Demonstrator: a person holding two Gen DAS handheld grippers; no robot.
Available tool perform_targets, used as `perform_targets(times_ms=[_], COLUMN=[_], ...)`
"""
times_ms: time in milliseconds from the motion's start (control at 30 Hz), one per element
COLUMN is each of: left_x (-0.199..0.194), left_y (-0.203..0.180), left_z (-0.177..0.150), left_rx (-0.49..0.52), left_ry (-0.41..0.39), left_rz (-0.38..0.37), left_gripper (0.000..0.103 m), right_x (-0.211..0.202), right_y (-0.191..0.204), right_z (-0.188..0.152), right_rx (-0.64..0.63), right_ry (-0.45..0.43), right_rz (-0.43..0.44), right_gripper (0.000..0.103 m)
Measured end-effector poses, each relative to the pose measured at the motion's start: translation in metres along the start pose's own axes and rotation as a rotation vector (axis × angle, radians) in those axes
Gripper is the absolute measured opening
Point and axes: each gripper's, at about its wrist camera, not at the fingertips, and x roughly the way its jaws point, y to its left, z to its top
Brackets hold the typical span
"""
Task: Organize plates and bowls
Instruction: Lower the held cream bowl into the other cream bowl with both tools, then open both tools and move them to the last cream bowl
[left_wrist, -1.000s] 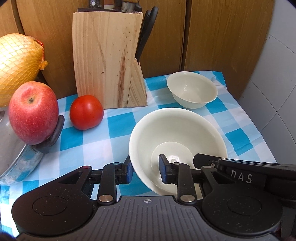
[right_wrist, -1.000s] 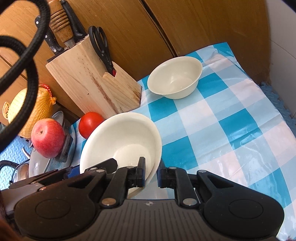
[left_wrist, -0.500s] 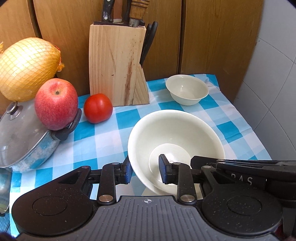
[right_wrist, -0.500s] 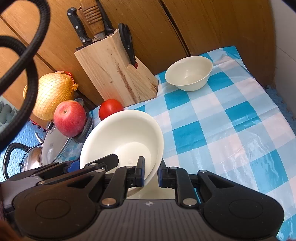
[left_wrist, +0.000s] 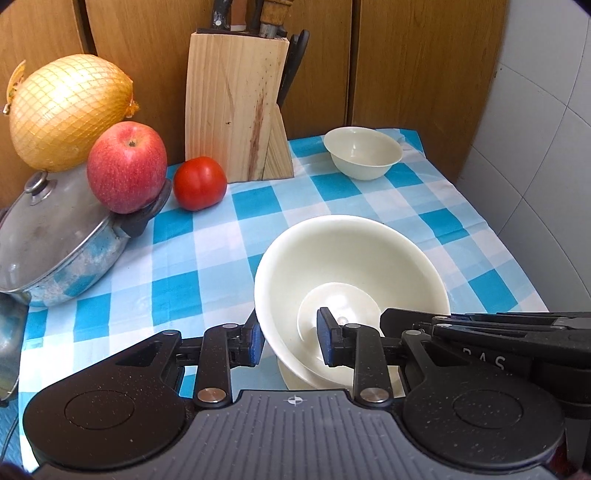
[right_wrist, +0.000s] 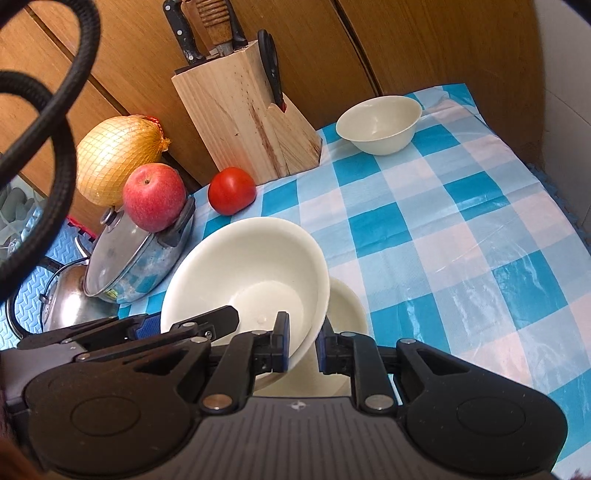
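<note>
The left tool (left_wrist: 290, 341) and the right tool (right_wrist: 302, 345) each clamp the near rim of the large cream ceramic bowl (left_wrist: 351, 273), tilted above a cream plate (right_wrist: 343, 314). A small cream bowl (left_wrist: 363, 152) sits far ahead on the blue-checked bench (left_wrist: 207, 258).

The bowls (left_wrist: 351, 258) are cream. The tablecloth (left_wrist: 207, 258) has blue and white checks. The apple (left_wrist: 127, 166) and tomato (left_wrist: 199, 182) are red, the knife block (left_wrist: 232, 107) pale wood.
</note>
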Motion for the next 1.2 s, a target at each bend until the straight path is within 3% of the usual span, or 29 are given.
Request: perform_targets(times_ms=[600,700,767,900,1200], left_x=[0.013,0.016,0.014,0.009,0.012], left_y=[0.005,0.006,0.007,0.007,-0.001], left_z=[-0.019,-0.019,-0.019,-0.013,0.008], left_rx=[-0.021,-0.029,-0.026,-0.01,-0.006], left_ry=[0.047,0.057,0.049,0.022,0.007], left_rz=[-0.027,-0.038,-0.032,-0.021,-0.018], left_gripper=[0.035,0.036,0.039,0.04,0.042], right_x=[0.009,0.003,-0.007,-0.023,-0.023], right_y=[-0.001,0.004,0.008,0.01,-0.017], right_z=[-0.016,-0.016,-0.014,-0.01,0.012], right_rx=[-0.036,-0.068,-0.107,-0.152,-0.05], right_ry=[0.049,0.016,-0.036,-0.107,-0.125], right_rz=[-0.043,-0.077,-0.116,-0.147,-0.151], right_gripper=[0.018,0.018,0.028,0.034,0.035])
